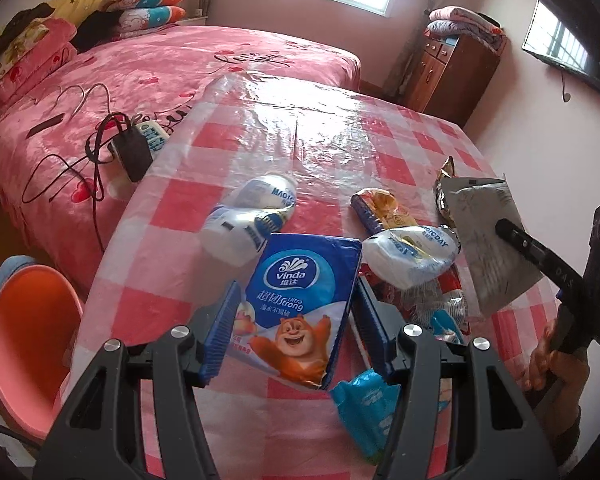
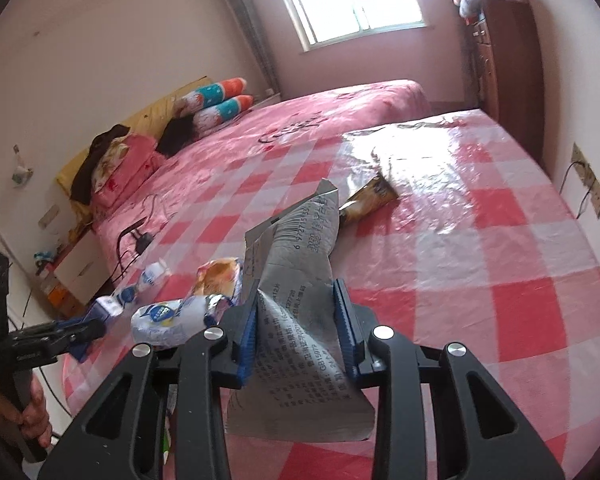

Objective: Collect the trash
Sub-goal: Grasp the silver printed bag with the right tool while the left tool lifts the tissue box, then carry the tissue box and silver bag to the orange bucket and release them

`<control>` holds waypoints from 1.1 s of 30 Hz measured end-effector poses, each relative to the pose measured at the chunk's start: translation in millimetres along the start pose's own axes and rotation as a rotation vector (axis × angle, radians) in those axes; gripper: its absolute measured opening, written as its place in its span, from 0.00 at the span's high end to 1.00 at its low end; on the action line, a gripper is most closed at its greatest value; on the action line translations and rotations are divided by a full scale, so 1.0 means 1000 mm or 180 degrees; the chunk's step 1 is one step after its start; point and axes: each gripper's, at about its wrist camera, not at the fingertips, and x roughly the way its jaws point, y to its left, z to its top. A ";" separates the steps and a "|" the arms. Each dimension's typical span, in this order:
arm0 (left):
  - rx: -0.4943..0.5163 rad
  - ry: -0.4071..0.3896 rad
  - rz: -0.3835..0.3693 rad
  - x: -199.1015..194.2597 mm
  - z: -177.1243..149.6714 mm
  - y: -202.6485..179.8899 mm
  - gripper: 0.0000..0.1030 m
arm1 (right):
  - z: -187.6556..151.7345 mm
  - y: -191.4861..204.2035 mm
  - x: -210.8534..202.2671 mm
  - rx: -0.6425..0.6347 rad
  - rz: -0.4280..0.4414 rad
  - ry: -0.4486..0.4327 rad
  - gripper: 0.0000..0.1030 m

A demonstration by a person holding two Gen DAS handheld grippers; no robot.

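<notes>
My left gripper (image 1: 296,332) is shut on a blue Vinda tissue pack (image 1: 300,300), held upright between its blue pads above the checked table (image 1: 340,128). My right gripper (image 2: 296,312) is shut on a crumpled silver wrapper (image 2: 300,280) with printed text, lifted off the table. In the left wrist view the silver wrapper (image 1: 484,240) hangs at the right from the right gripper (image 1: 512,236). Loose trash lies on the table: two white wrappers (image 1: 252,216) (image 1: 412,256), a yellow snack bag (image 1: 384,212), a blue wrapper (image 1: 364,404) and a gold wrapper (image 2: 368,196).
A pink bed (image 1: 140,72) runs along the table's left side, with a black charger (image 1: 132,152) and cables on it. A pink stool (image 1: 28,344) stands at the lower left. A wooden cabinet (image 1: 448,68) and a wall TV (image 1: 572,52) are behind the table.
</notes>
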 end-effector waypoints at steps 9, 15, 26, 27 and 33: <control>-0.0071 -0.0120 -0.0127 -0.014 -0.004 0.018 0.43 | 0.018 0.004 -0.015 0.0159 0.0076 -0.0032 0.66; -0.0074 -0.0249 -0.0170 -0.029 -0.006 0.030 0.43 | 0.027 0.025 -0.024 0.0179 0.0169 -0.0051 0.66; -0.0260 -0.0405 -0.0128 -0.050 -0.016 0.072 0.43 | 0.035 0.097 -0.013 0.0053 0.0636 0.0191 0.66; -0.0289 -0.0426 -0.0109 -0.052 -0.017 0.078 0.43 | 0.035 0.104 -0.011 0.0029 0.0666 0.0212 0.66; -0.0500 -0.0547 0.0021 -0.069 -0.024 0.117 0.43 | 0.030 0.165 0.007 -0.0224 0.0914 0.0432 0.66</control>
